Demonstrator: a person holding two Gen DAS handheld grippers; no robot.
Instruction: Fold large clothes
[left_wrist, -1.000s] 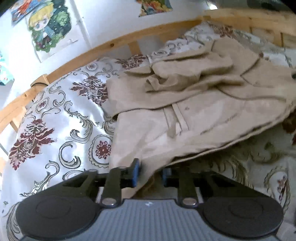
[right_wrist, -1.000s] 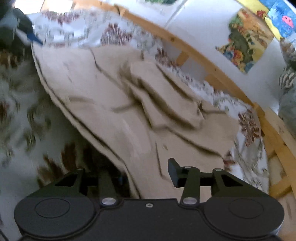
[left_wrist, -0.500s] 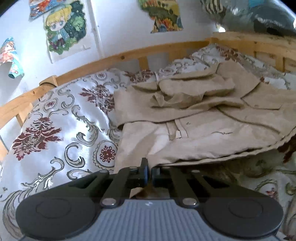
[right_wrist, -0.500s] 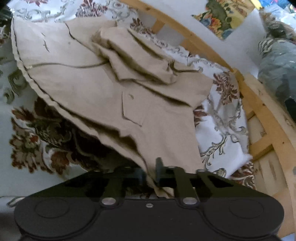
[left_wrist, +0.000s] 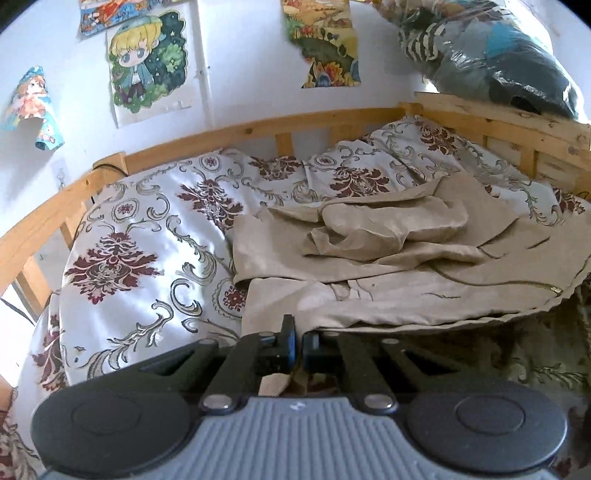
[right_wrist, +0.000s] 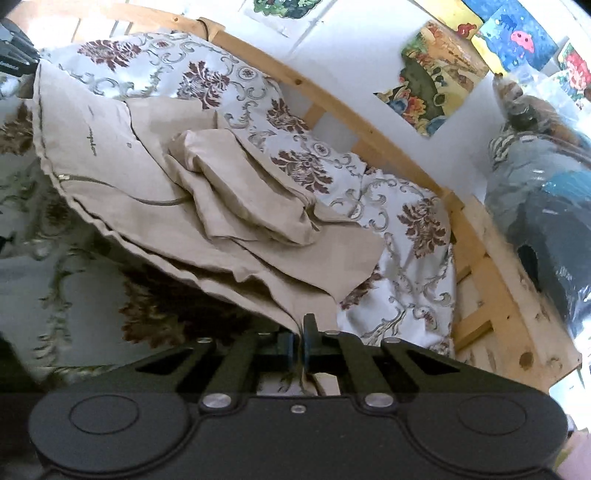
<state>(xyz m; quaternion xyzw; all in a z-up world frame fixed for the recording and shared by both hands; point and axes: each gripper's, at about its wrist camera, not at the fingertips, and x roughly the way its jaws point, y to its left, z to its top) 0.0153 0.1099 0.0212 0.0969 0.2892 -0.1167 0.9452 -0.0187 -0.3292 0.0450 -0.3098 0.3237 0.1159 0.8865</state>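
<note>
Two grippers, left (left_wrist: 298, 341) and right (right_wrist: 300, 347), each pinch the near hem of a beige, wrinkled, zippered cloth coat (left_wrist: 388, 266), lying mid-frame on a floral satin bedspread (left_wrist: 140, 251).

A home bedroom: wooden-railed bed (left_wrist: 236, 134) with patterned bedspread (left_wrist: 147, 236), cartoon posters (left_wrist: 147, 62) on the wall.

The beige garment (left_wrist: 388, 266) covers the bed's middle, its lifted near hem leaving a shadowed gap above the patterned bedspread (left_wrist: 140, 258). Bare bedspread lies open toward the far edge. The wooden bed rail (left_wrist: 236, 136) walls that edge; plastic-wrapped bundles (left_wrist: 491, 55) crowd the far corner.
</note>
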